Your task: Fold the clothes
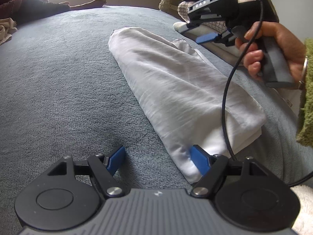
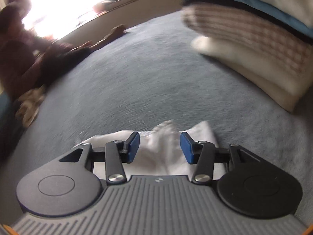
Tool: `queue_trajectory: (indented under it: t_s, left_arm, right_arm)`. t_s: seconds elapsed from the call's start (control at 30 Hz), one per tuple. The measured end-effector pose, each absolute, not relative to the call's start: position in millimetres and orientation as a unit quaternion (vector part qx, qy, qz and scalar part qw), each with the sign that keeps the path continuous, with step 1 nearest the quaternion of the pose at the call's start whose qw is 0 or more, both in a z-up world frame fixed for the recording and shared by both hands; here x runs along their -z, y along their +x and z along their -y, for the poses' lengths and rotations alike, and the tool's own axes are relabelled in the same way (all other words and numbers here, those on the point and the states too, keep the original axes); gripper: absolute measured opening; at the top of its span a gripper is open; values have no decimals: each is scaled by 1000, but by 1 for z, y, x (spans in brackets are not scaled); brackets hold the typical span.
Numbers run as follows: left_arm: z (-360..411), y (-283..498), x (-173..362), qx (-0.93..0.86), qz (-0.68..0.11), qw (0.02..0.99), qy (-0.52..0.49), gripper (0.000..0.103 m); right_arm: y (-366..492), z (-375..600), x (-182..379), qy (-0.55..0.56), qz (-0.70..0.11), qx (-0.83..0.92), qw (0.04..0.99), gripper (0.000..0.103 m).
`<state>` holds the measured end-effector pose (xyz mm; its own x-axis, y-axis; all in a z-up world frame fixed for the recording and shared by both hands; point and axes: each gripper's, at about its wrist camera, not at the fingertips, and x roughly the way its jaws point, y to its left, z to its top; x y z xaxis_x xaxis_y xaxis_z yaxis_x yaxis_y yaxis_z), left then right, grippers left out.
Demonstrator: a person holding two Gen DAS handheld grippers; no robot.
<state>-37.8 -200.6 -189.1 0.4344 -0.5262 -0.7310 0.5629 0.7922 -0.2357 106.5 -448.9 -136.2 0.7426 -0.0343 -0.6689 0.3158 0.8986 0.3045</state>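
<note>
A white garment (image 1: 176, 88), folded into a long strip, lies on the grey-blue blanket (image 1: 58, 78) and runs from near me to the far right. My left gripper (image 1: 157, 156) is open at the strip's near end, with its right pad (image 1: 198, 159) against the cloth and its left pad over bare blanket. A hand holds my right gripper (image 1: 197, 30) above the strip's far end. In the right wrist view this gripper (image 2: 160, 146) is open, and the white cloth (image 2: 162, 156) lies below and between its pads, which do not press on it.
A stack of folded clothes (image 2: 254, 49), including a checked piece and a blue one, sits at the far right of the bed. A person (image 1: 29, 4) sits at the far left beside a crumpled beige cloth (image 1: 5, 31). A black cable (image 1: 225, 98) hangs over the garment.
</note>
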Motion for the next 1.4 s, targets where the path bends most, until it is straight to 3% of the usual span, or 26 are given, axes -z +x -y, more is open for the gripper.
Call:
queue_trajectory:
  t_s: [0.23, 0.43, 0.5, 0.7, 1.03, 1.23, 1.4]
  left_arm:
    - [203, -39, 191, 325, -414, 849, 35, 77]
    - [204, -40, 191, 325, -411, 851, 38, 78]
    - [203, -40, 191, 326, -410, 851, 40, 78]
    - [202, -35, 190, 330, -416, 846, 40, 78]
    - [199, -27, 188, 333, -425, 841, 33, 78]
    - [201, -33, 185, 335, -414, 845, 52, 79]
    - [200, -32, 185, 335, -414, 845, 47, 80]
  right_arm:
    - [123, 440, 164, 184, -396, 67, 897, 44]
    - [122, 439, 176, 208, -396, 55, 893, 4]
    - [118, 437, 172, 201, -384, 59, 899, 1]
    - [106, 436, 155, 168, -335, 98, 922, 0]
    - [117, 441, 187, 138, -373, 146, 906, 1]
    - [100, 439, 152, 154, -346, 145, 914, 17]
    - [91, 411, 118, 126, -332, 76, 932, 17]
